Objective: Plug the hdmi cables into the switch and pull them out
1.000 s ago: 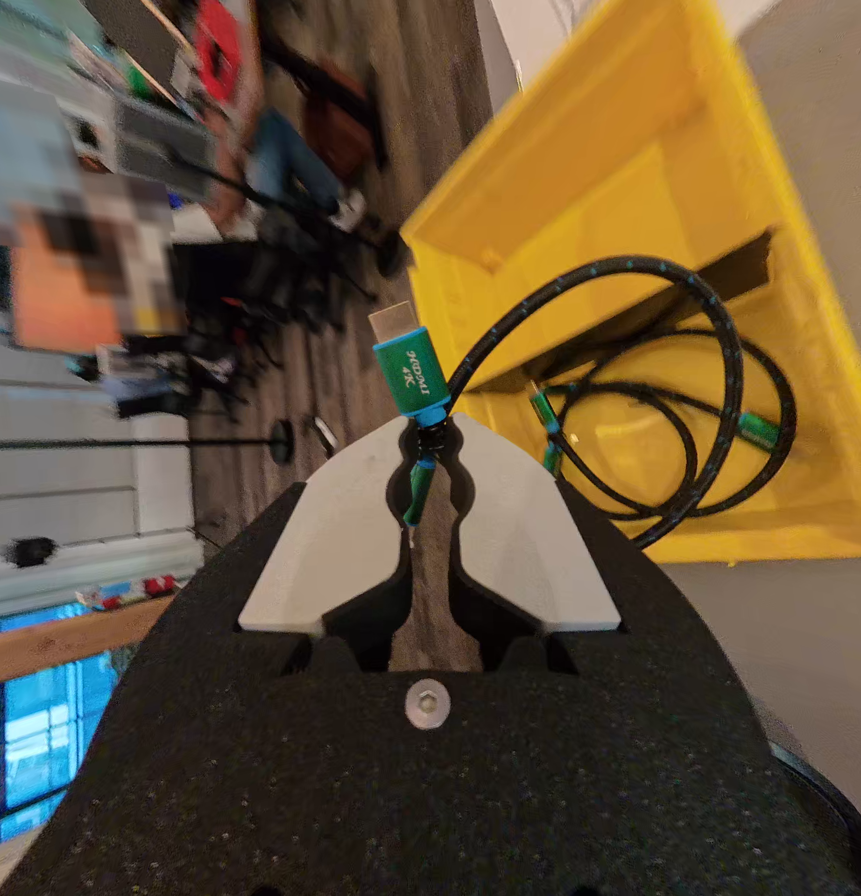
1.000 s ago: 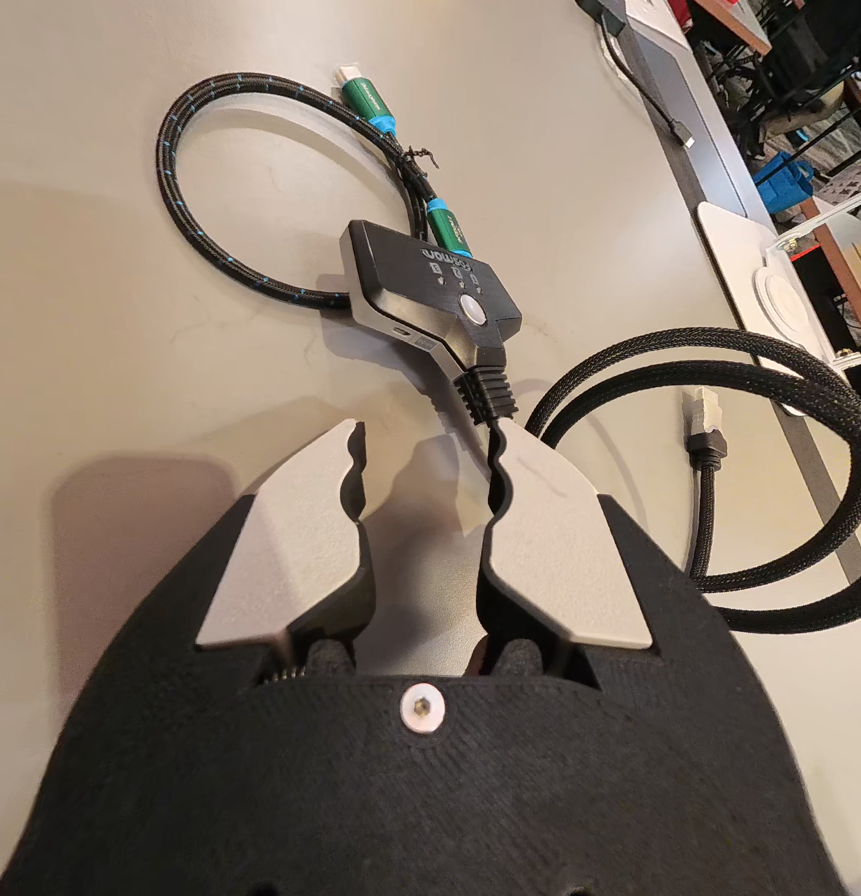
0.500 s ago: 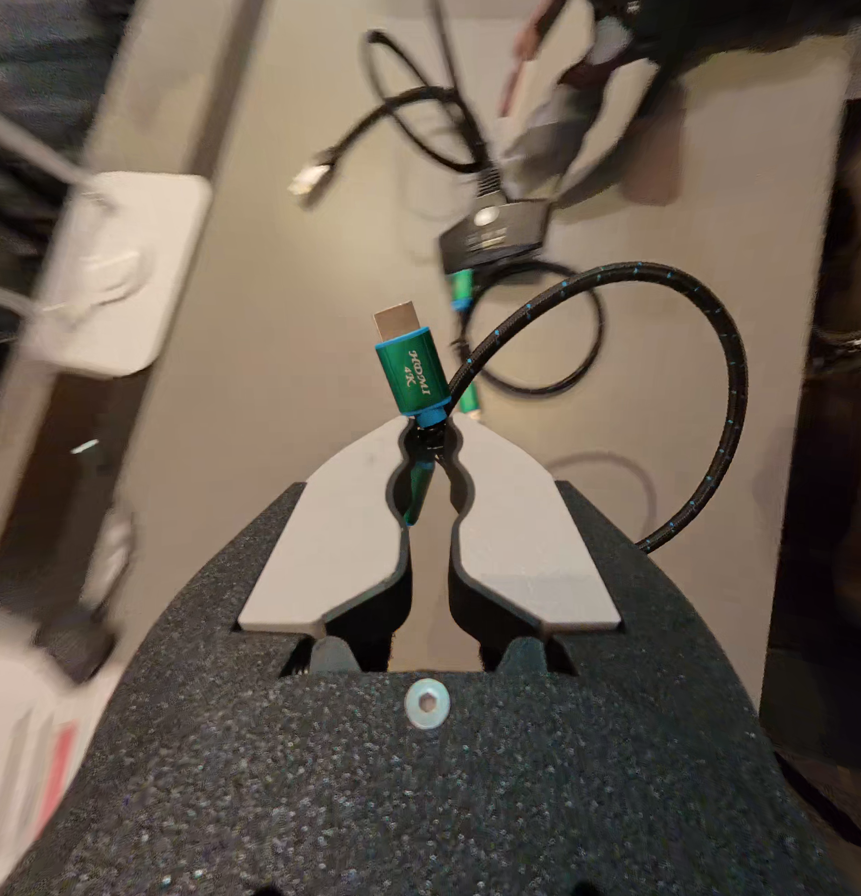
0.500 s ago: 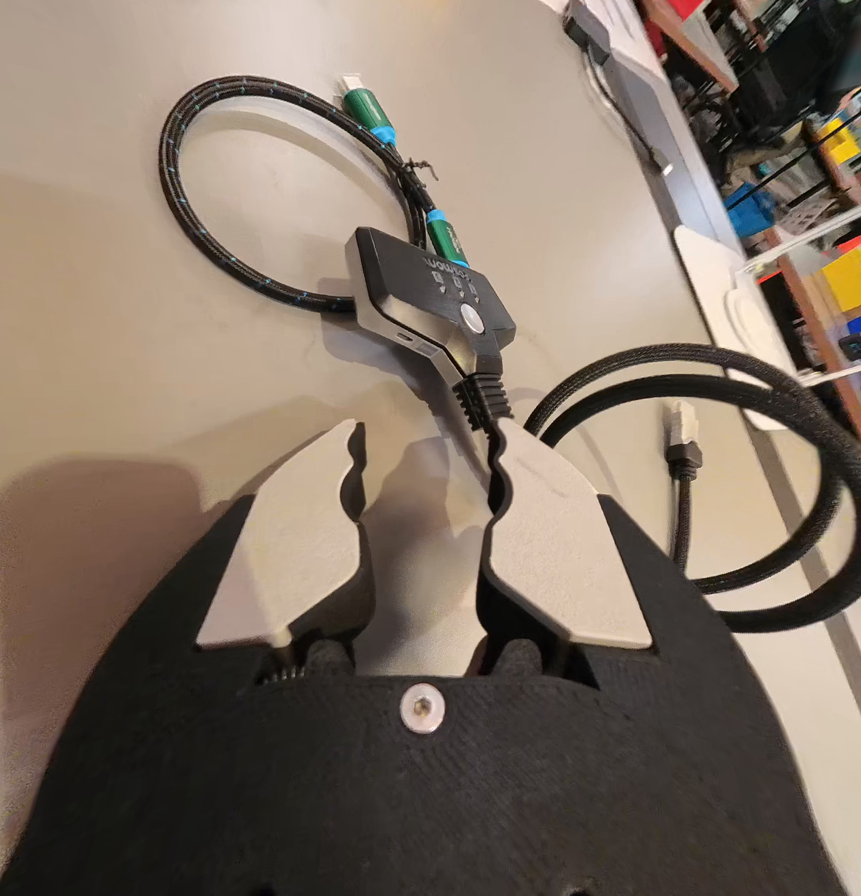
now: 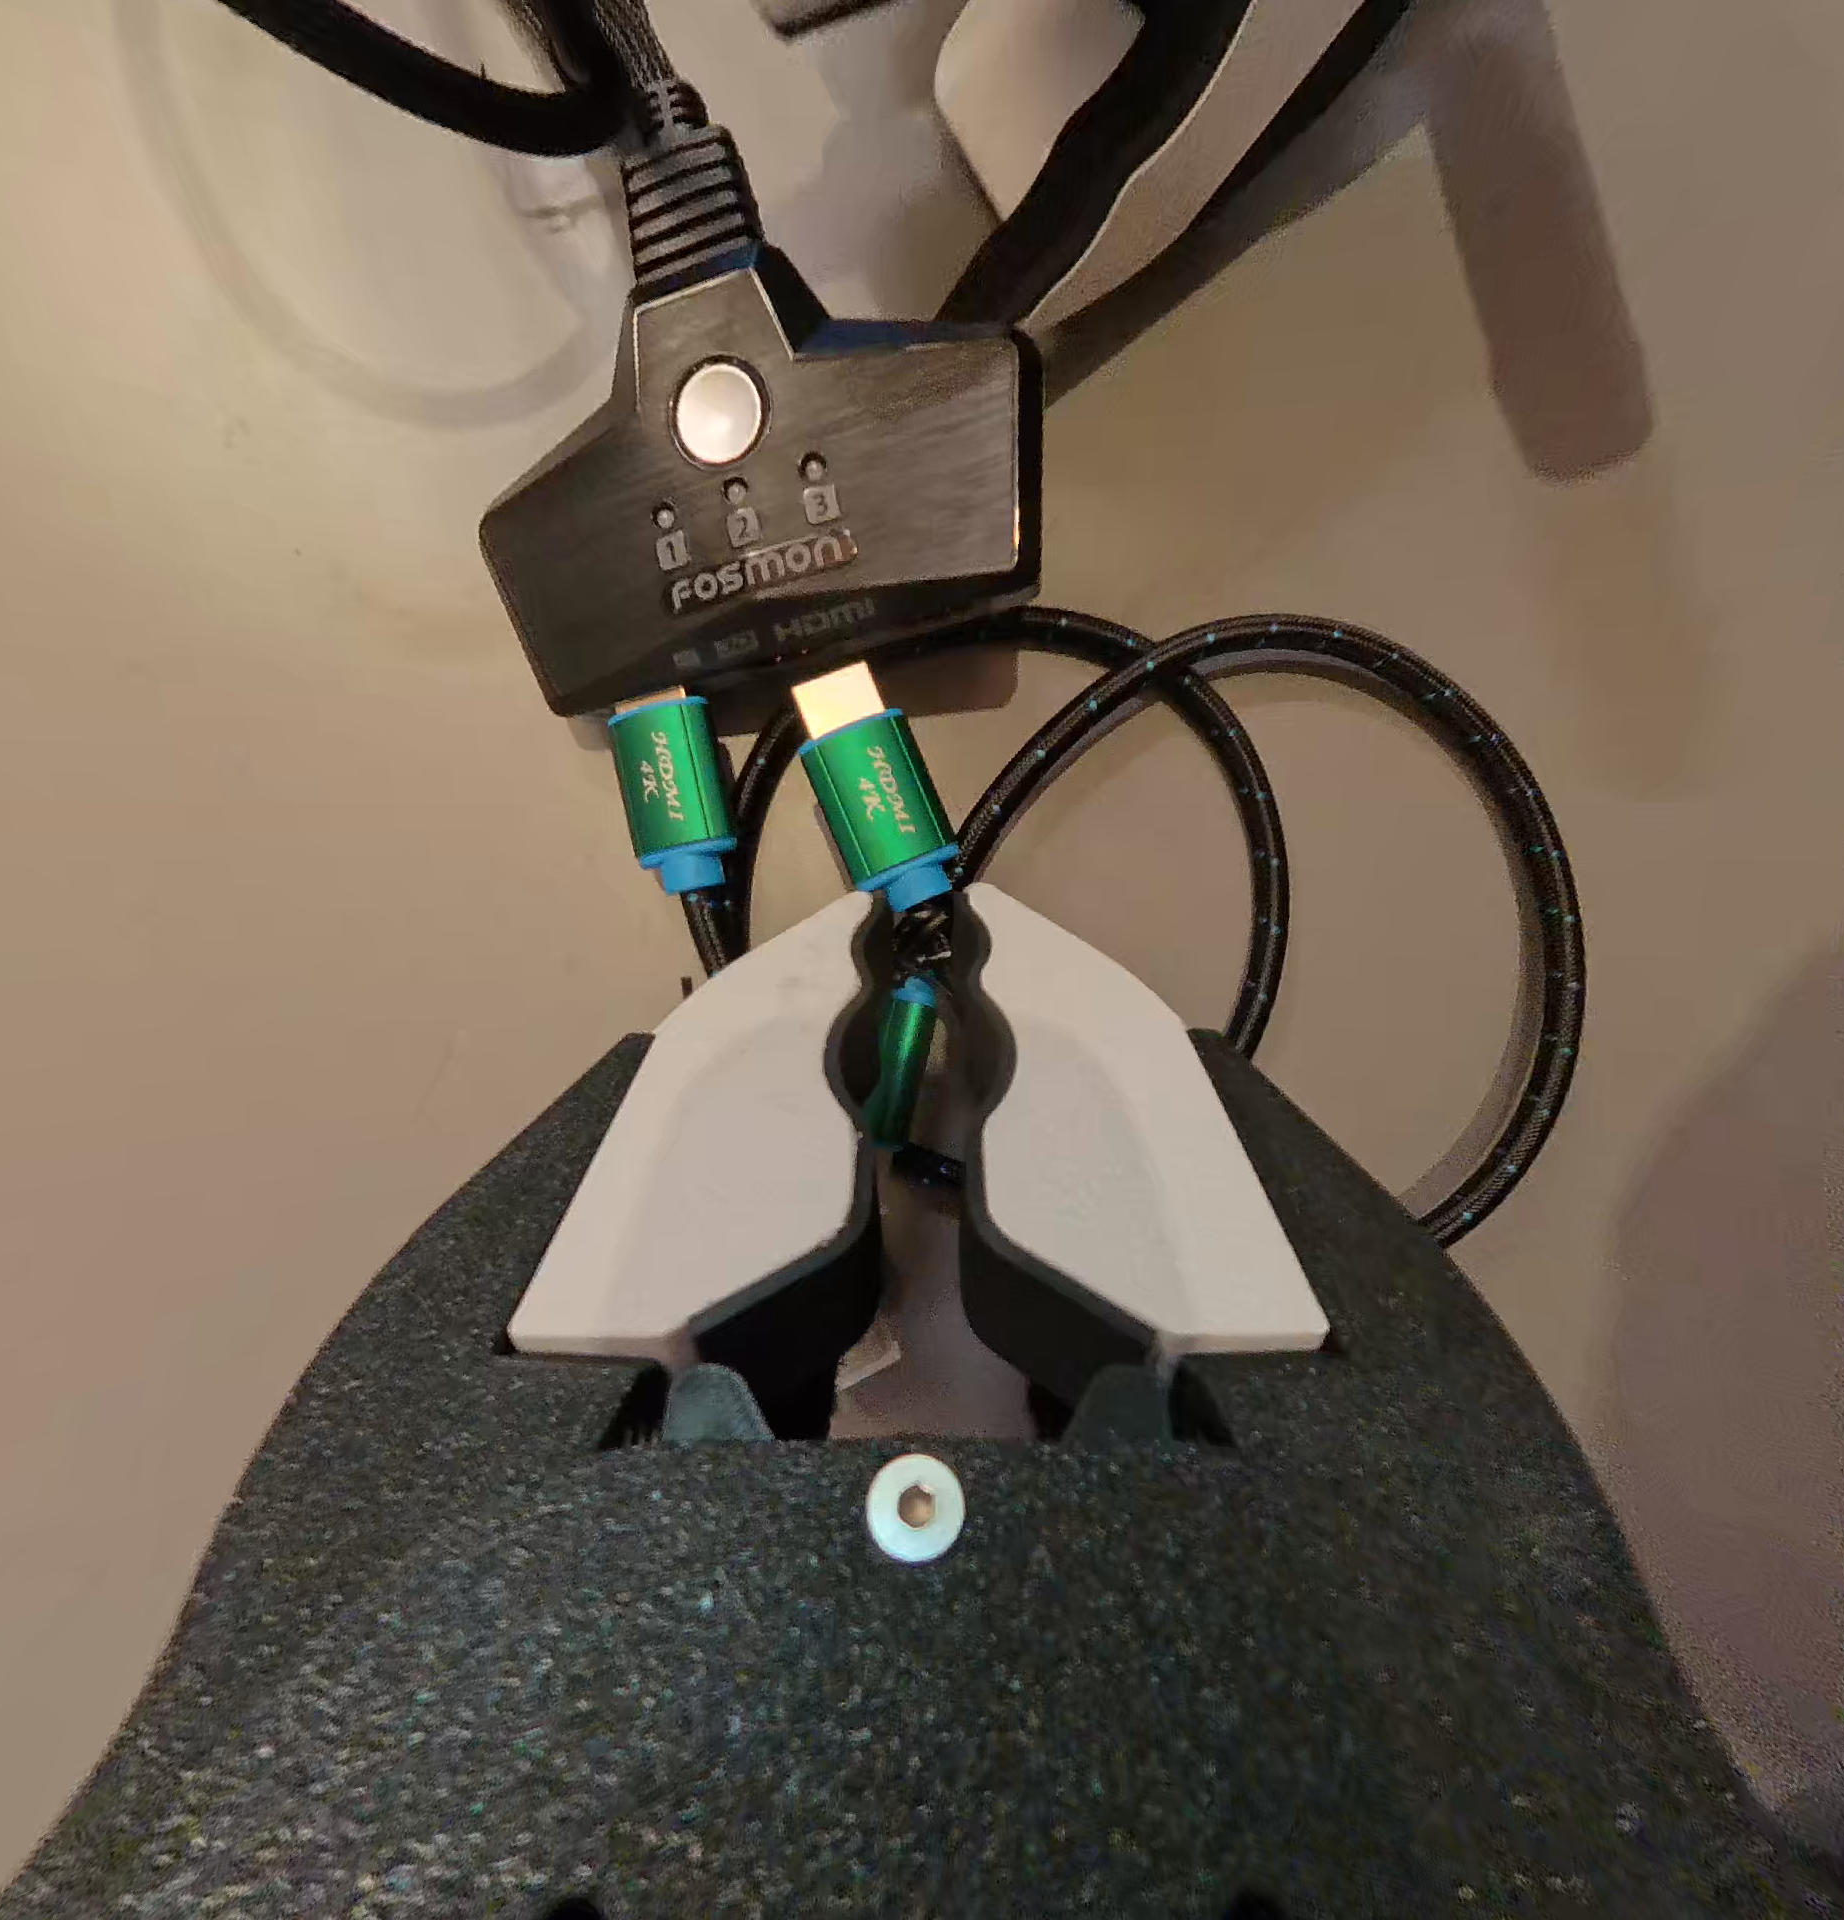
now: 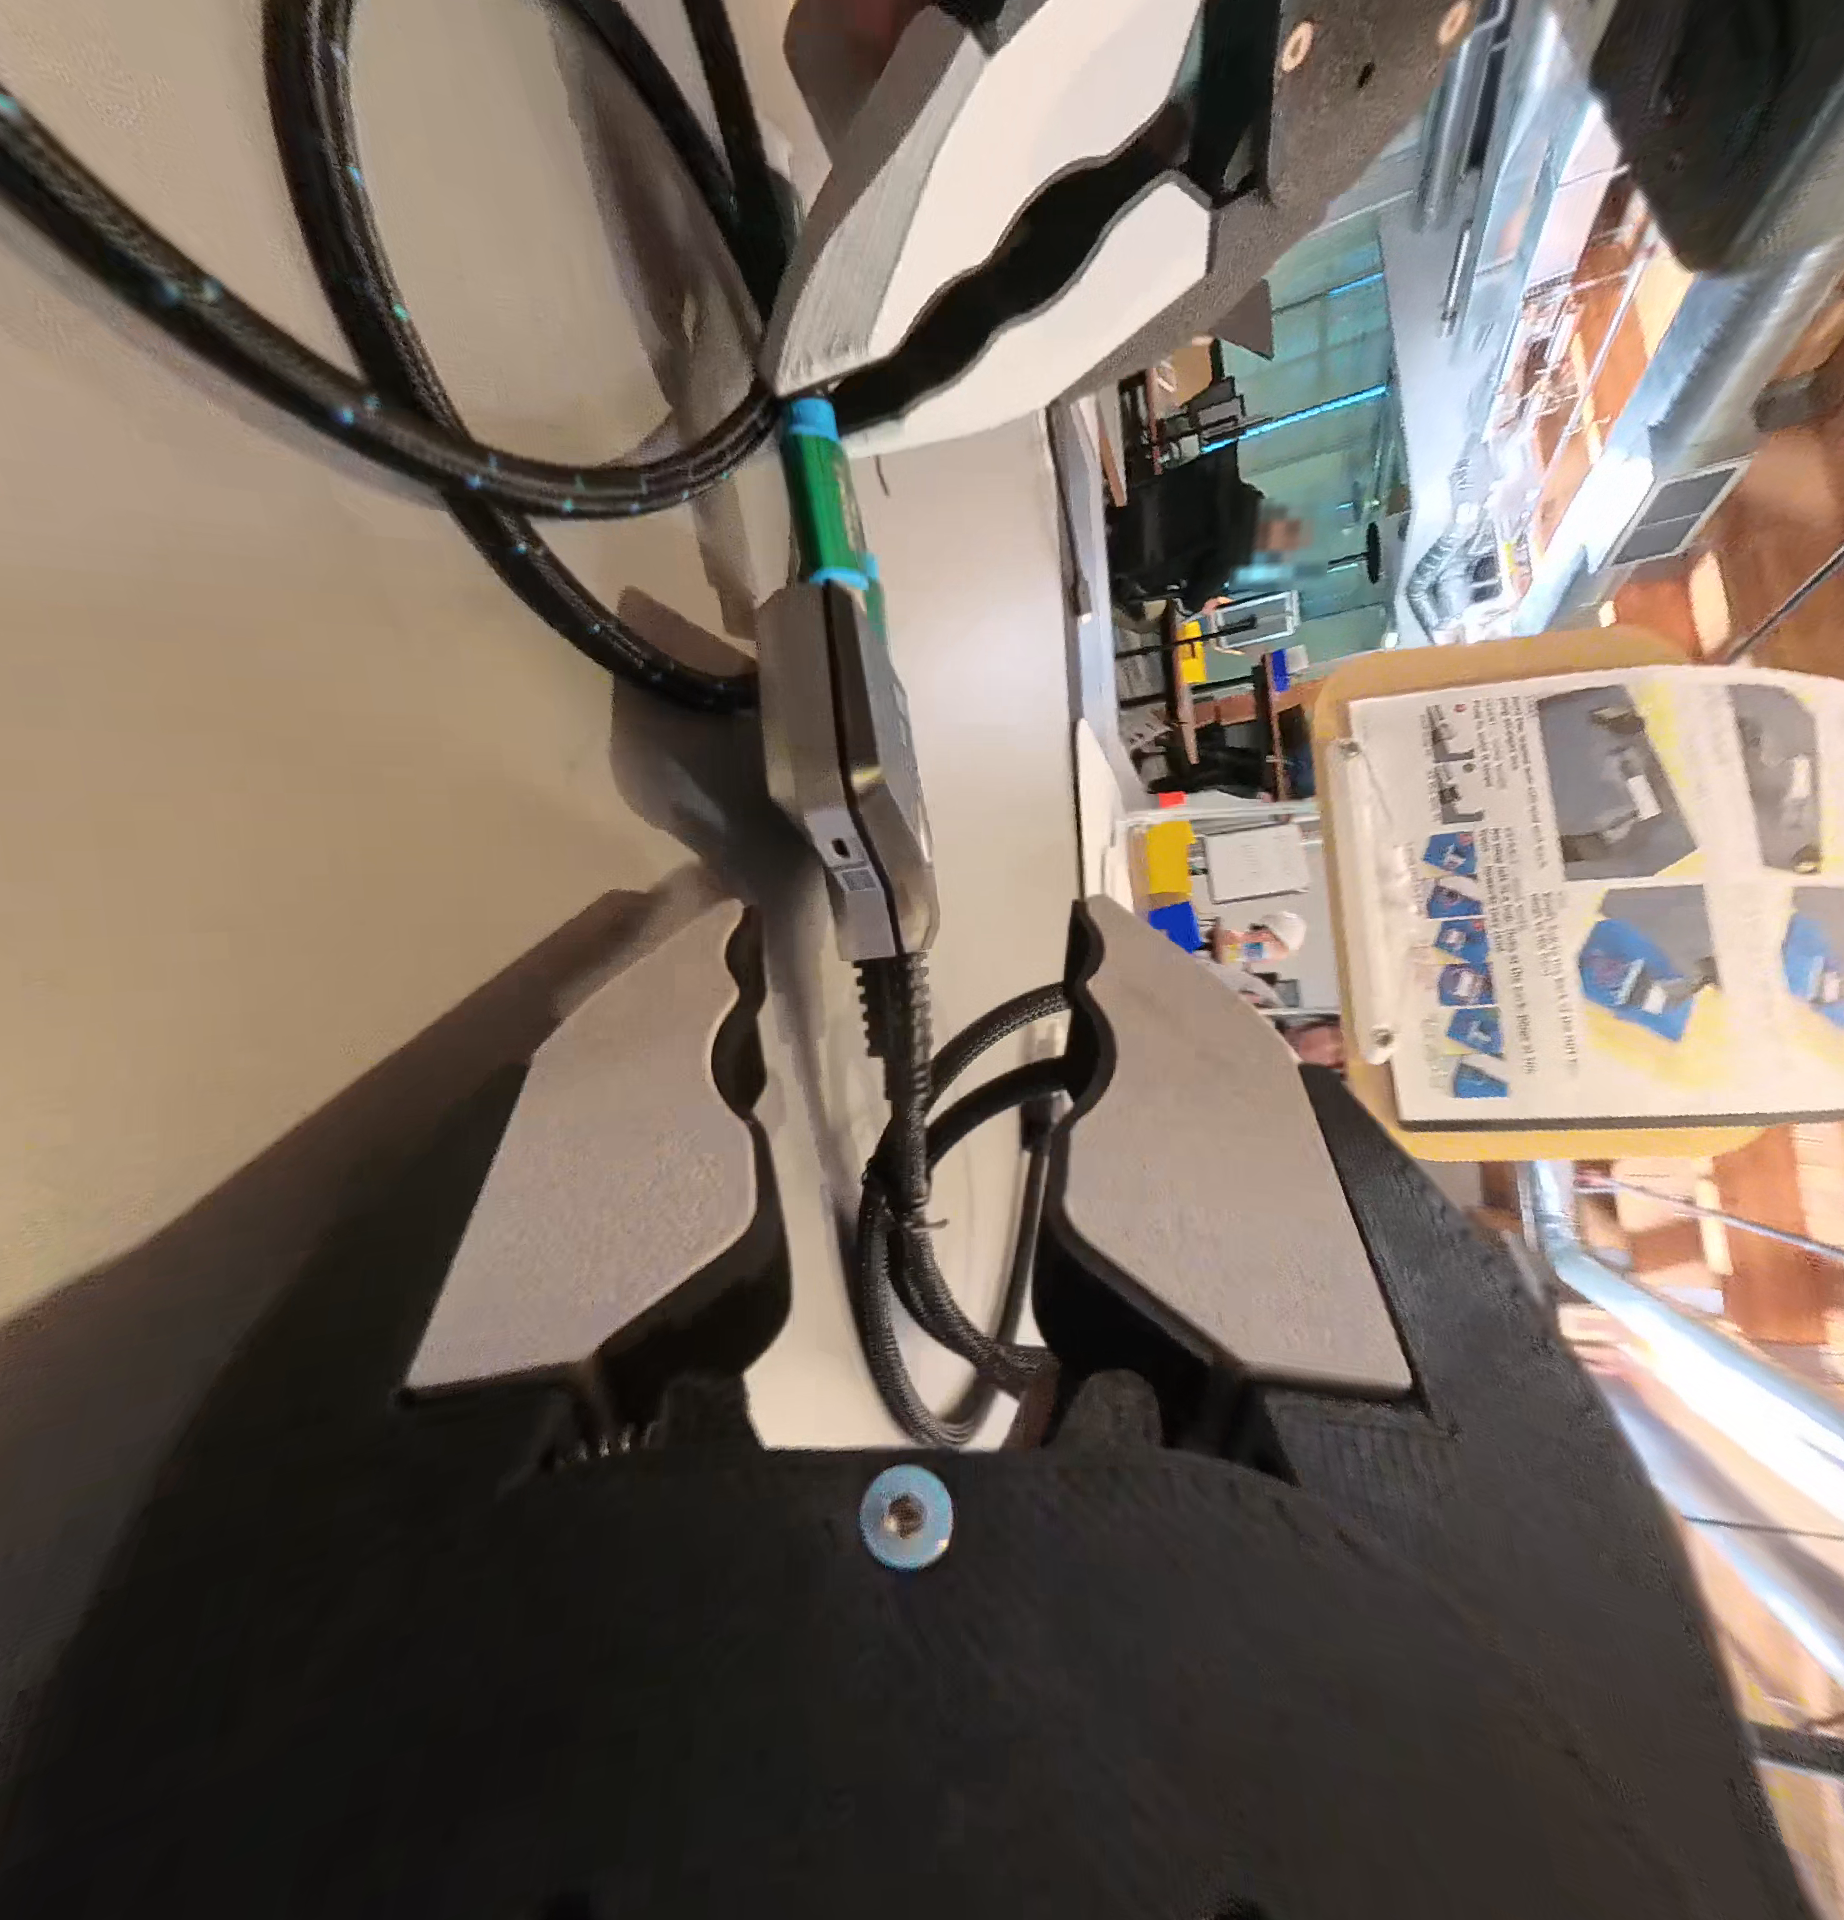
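My left gripper is shut on a black braided cable just behind its green plug. The plug's metal tip shows in full and sits right at the front edge of a black switch box on the beige table. A second green plug sits in the box's left port. In the right wrist view my right gripper is open. Its fingertips stand either side of the box's cable end without touching. The left gripper and its plug show beyond the box.
The held cable loops to the right. The box's thick black cable runs back between my right fingers, coiled on the table. A clipboard with a printed sheet stands at the right, with a room behind it. The left gripper's tips are roughly 10 centimetres from the right gripper's.
My left gripper swung from the yellow bin to the table and brought its plug up to the switch box. My right gripper rolled onto its side, opened wider and moved up around the box's cable end.
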`<state>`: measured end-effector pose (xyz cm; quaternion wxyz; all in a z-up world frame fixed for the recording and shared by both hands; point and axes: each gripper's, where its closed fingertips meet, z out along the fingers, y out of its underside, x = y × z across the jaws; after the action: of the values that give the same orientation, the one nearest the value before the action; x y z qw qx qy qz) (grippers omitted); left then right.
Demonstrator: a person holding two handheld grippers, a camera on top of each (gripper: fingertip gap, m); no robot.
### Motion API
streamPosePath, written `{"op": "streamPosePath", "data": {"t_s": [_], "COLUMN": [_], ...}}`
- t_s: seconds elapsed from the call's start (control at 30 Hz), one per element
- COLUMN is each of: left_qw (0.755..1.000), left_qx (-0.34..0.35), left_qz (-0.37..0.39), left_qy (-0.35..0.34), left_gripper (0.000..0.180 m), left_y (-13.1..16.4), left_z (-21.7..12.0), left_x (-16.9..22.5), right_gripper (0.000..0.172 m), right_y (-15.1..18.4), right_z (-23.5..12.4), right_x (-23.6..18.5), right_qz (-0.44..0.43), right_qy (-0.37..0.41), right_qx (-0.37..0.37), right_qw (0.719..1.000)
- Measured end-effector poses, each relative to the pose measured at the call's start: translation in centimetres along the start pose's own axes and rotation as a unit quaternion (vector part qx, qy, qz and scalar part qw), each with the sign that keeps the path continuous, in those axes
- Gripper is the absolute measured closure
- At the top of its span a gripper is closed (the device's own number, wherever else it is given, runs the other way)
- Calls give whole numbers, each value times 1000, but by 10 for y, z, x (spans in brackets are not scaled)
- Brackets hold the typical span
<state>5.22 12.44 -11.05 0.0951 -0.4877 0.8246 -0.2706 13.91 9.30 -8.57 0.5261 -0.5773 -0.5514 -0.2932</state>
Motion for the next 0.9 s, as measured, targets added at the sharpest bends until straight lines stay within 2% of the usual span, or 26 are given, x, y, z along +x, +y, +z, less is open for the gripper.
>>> {"op": "streamPosePath", "data": {"t_s": [0.17, 0.23, 0.43, 0.6, 0.9], "left_qw": [1000, 1000, 1000, 998, 990], "left_qx": [5, 7, 22, 54, 109], "left_qz": [-3, -3, -11, -32, -66], "left_qy": [-16, -18, -10, 18, 56], "left_gripper": [170, 170, 170, 170, 170], "left_y": [-2, -2, -3, -4, -4], "left_z": [4, 4, 5, 5, 5], "left_x": [-1, -1, -1, -2, -5], "right_gripper": [126, 126, 127, 127, 145], "right_y": [2, 0, -5, 6, 2], "right_z": [15, 18, 24, 30, 41], "right_x": [4, 3, -3, -2, -2], "right_qz": [-118, -135, -148, -140, -131], "right_qy": [31, 26, -14, -33, -17], "right_qx": [-48, -53, -46, -65, -62], "right_qw": [991, 989, 988, 987, 989]}}
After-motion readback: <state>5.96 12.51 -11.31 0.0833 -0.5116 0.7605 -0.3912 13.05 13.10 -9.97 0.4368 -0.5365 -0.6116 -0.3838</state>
